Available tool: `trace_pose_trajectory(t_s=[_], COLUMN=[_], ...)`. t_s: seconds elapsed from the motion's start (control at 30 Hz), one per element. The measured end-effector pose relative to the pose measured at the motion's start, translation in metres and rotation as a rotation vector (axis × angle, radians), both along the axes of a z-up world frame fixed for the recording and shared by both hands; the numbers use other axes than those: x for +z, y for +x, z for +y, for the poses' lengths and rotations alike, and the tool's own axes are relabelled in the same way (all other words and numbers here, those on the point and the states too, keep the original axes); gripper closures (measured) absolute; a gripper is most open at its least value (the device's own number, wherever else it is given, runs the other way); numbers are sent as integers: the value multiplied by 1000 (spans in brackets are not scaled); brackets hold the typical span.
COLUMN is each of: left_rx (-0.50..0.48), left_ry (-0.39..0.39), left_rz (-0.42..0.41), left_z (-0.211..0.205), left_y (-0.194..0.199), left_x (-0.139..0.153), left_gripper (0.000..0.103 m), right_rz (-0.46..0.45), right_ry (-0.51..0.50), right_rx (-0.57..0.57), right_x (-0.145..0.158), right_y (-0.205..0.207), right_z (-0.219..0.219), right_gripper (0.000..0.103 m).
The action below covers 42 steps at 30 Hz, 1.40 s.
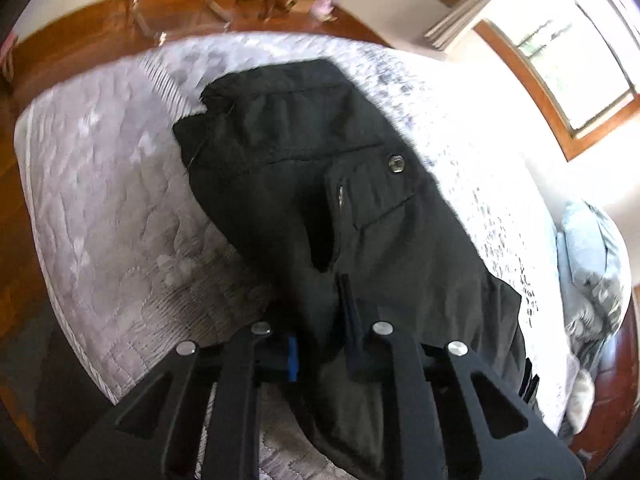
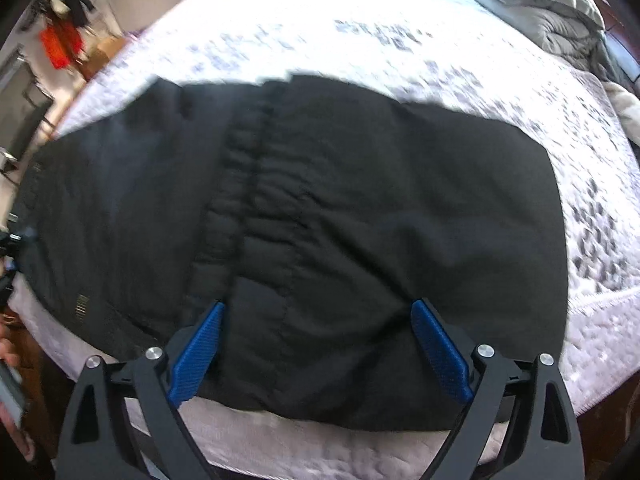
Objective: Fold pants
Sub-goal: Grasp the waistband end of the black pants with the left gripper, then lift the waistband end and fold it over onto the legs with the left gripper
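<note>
Black pants [image 1: 320,152] lie on a pale quilted bed [image 1: 112,184], with the waist button [image 1: 396,164] and the fly facing up. My left gripper [image 1: 324,312] is shut on a fold of the pants' near edge, and the cloth bunches up between its blue pads and hides most of them. In the right wrist view the pants [image 2: 340,200] spread wide across the bed [image 2: 360,32] with a puckered seam down the middle. My right gripper [image 2: 318,305] hangs open over their near edge, its blue pads [image 2: 200,348] wide apart and pressing on nothing.
A grey duvet and pillow [image 2: 560,12] are heaped at the bed's far right. Wooden floor [image 1: 80,20] surrounds the bed, with chair legs [image 1: 208,0] beyond it and a window [image 1: 568,52] on the right. A hand [image 2: 8,352] shows at the left edge.
</note>
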<state>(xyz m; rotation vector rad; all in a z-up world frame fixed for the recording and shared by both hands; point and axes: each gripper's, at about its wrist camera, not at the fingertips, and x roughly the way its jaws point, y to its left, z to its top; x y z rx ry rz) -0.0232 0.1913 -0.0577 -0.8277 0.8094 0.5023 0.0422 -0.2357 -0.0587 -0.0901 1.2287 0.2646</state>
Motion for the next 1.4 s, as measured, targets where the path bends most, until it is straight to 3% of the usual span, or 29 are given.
trace_pose_trajectory(t_s=[0.13,0.43,0.67,0.93,1.4], left_rx=[-53,-171,-356,-559,-844], left_ry=[90,196,329,397,455], left_rz=[-65,-152,-215,-206,-72], left_z=[-17,-67,-130,-189,-251], left_y=[2,18,34,41,43], left_x=[27,68,97,91,45], left_gripper=[90,90,90,88,82], right_rz=[0,-12,-16,8,-54], right_ry=[-4,49,100,315,277], right_rx=[2,11,6,-96,-142], right_x=[-10,-14,-13,-1,10], right_y=[3,0,-4,-1,-5], right_z=[0,-9,-33,-84,-123], right_gripper=[5,5,5,8,8])
